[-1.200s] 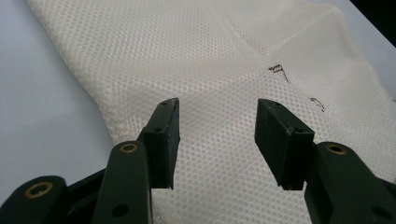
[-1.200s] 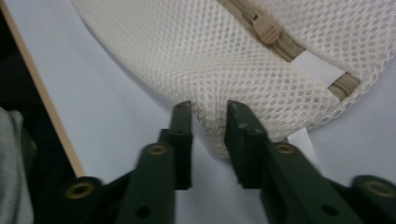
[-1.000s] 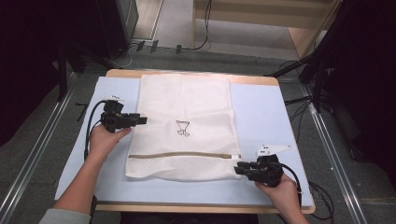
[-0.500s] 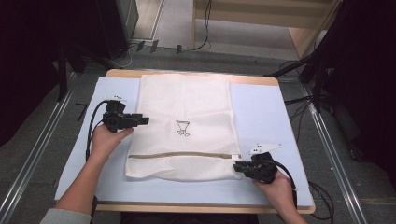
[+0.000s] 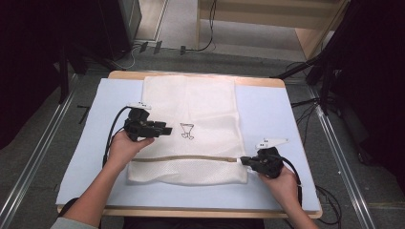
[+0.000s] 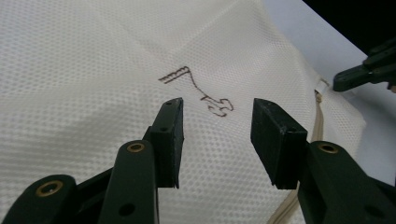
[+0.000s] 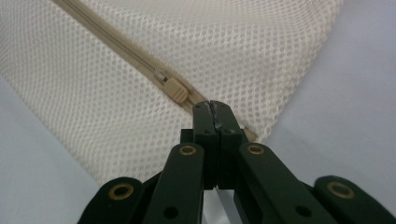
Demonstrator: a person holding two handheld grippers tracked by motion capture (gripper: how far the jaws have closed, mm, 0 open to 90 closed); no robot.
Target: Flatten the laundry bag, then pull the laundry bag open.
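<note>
Mesh laundry bag [image 5: 191, 129] flat on the worktop [image 5: 267, 114], spanning the gap between both tongs. Right tongs [image 7: 211, 106] pressed shut at the zip's end, just behind the beige zip pull [image 7: 176, 90]; whether any fabric or tape is pinched cannot be told. Left tongs [image 6: 217, 135] spread open over the mesh, near a small brown printed mark [image 6: 196, 88]. Best to pin the mesh with the left before drawing the pull along the zip [image 5: 184, 158]. No readable lettering.
</note>
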